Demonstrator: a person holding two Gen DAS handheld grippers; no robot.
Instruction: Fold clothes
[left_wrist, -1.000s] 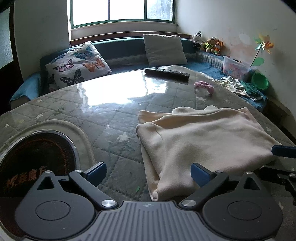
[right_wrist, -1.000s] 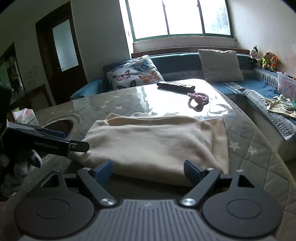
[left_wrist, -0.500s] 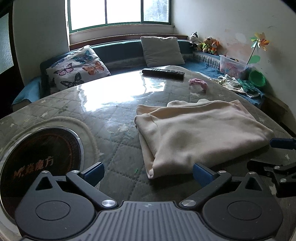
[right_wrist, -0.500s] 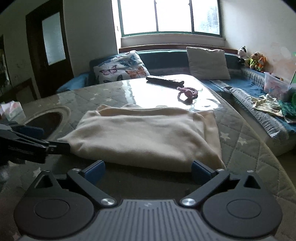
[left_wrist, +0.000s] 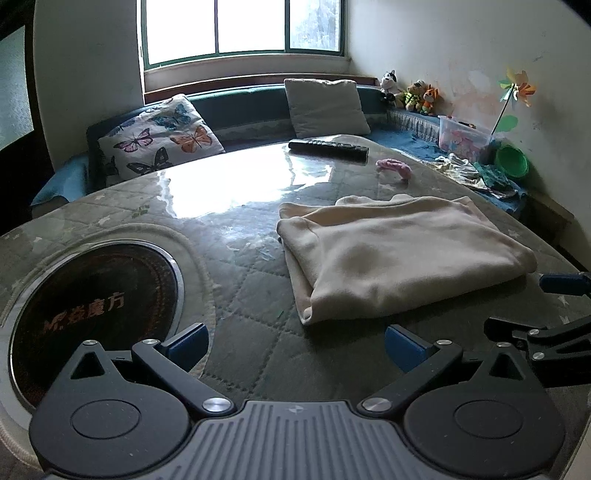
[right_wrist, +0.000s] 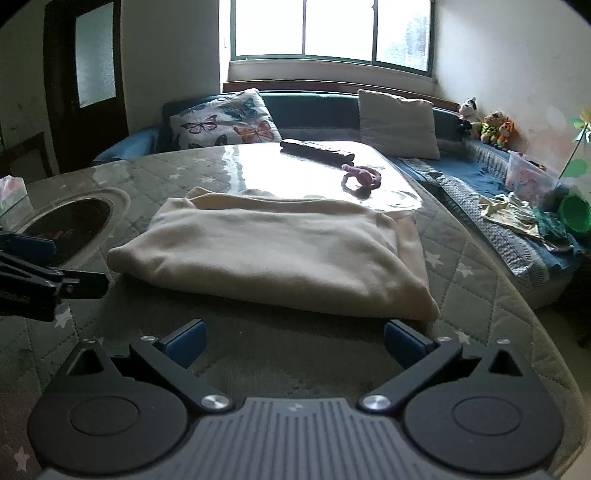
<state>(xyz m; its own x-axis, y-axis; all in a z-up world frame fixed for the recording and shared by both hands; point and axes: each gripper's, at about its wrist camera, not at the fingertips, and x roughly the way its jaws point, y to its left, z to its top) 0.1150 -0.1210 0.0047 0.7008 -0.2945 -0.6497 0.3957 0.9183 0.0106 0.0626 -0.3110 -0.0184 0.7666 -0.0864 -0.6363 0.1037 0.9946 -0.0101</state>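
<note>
On the quilted, glass-topped grey-green counter (left_wrist: 240, 280) in your left wrist view, the cream fleece garment, folded into a thick rectangle (left_wrist: 399, 254), lies flat, right of centre, its near corner just beyond your left tool (left_wrist: 295, 345), whose blue-padded fingers stand wide apart with nothing between them. A round black inset cooktop with a metal rim (left_wrist: 96, 310) sits in the counter to the left of that tool. Your right tool (left_wrist: 546, 306) reaches in from the right edge, near the garment's right corner but not touching it. Behind the garment lie a small pink twisted band (left_wrist: 393, 168) and a long black remote control (left_wrist: 328, 147), with a butterfly-print cushion (left_wrist: 159, 140) on the bench seat beyond. In your right wrist view, the same folded garment (right_wrist: 273, 254) lies straight ahead of your right tool (right_wrist: 293, 341); its fingers are spread fully and empty, the cloth's near edge just past the pads. Your left tool (right_wrist: 51, 266) comes in from the left edge, its tip just beside the garment's left corner, apart from it. The pink band (right_wrist: 364, 177) and remote (right_wrist: 317, 149) rest on the shiny far part of the counter.
</note>
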